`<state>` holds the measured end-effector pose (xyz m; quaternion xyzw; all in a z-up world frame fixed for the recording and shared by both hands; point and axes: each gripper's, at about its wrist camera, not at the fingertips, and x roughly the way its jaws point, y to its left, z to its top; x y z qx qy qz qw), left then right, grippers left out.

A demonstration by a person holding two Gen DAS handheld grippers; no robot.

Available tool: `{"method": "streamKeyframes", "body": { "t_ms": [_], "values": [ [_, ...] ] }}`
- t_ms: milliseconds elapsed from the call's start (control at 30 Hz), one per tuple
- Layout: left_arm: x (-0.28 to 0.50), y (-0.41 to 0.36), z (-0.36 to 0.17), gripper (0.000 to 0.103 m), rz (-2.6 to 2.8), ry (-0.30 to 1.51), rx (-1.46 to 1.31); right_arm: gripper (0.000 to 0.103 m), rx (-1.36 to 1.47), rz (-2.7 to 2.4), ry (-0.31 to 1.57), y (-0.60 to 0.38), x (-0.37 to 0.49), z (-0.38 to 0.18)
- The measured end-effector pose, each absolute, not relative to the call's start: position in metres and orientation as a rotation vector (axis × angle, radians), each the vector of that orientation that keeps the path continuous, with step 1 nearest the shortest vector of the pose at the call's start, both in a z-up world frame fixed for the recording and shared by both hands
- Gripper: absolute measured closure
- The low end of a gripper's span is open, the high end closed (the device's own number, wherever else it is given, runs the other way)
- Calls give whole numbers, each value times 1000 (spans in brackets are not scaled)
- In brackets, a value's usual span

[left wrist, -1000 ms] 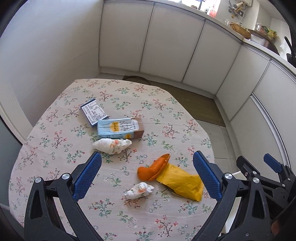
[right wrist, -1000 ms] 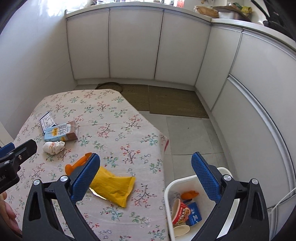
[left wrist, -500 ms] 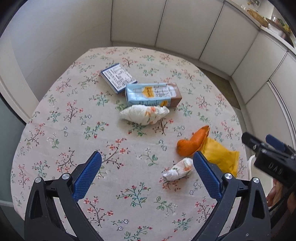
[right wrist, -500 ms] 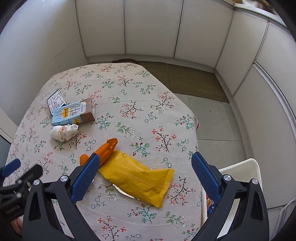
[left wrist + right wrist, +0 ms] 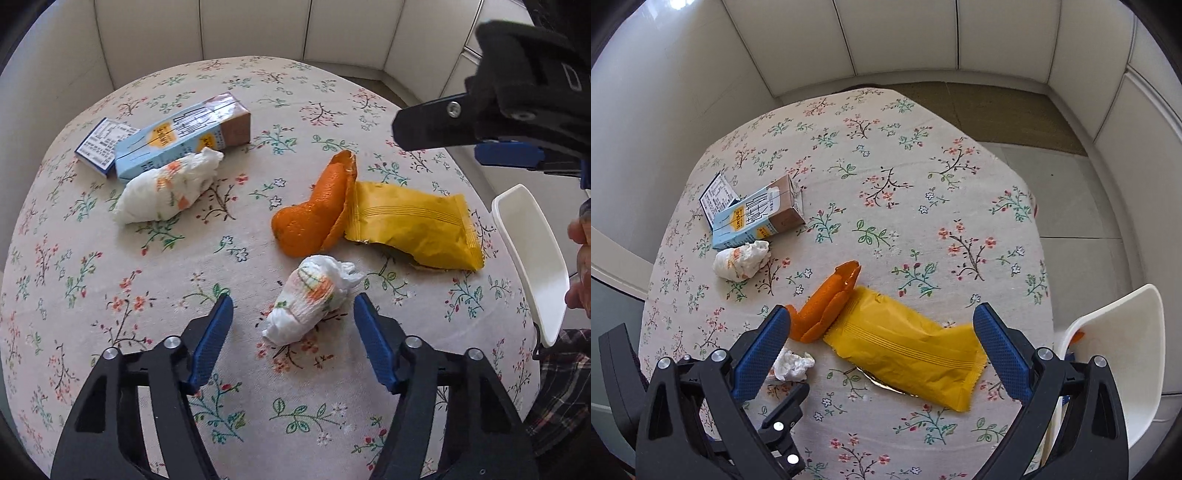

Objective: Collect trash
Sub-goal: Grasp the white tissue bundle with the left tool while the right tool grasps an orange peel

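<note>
On the floral tablecloth [image 5: 155, 280], the left gripper [image 5: 293, 314] is closing with a crumpled tissue [image 5: 314, 295] between its untouching pads, just beside the orange peel [image 5: 310, 218], while the right gripper [image 5: 879, 332] stands spread over the yellow wrapper [image 5: 905, 347].

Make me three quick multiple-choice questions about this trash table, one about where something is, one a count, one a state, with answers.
1. Where does the orange peel lie?
A. against the yellow wrapper
B. on the milk carton
C. in the white bin

2. How many crumpled tissues are on the tablecloth?
A. one
B. two
C. four

3. How is the milk carton?
A. upright
B. on its side
C. crushed flat

Answers: A, peel touches the wrapper's end; B, one tissue by the carton, one between the left hand-held gripper's closing fingers; B, its long face rests on the cloth.
</note>
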<state>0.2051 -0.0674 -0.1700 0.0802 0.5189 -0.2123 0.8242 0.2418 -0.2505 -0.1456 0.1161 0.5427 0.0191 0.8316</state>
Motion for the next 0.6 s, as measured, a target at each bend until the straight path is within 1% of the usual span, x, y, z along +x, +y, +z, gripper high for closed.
{"method": "streamKeyframes", "body": {
  "t_ms": [100,267,467,533,600],
  "values": [
    [206,-62,-174,72,-462,1100,116,7,265,48,1149,-248,247,-149],
    [195,-25,-172,76,-419,1077,-32,7,258,85,1150,-236,254,-154],
    [175,36,-167,76,-292,1065,-146,8,233,119,1167,-213,261,-164],
    [171,53,-164,76,-263,1064,-168,11,230,123,1170,-207,263,-167],
    [168,67,-160,76,-240,1065,-188,18,213,121,1170,-198,265,-170]
  ]
}}
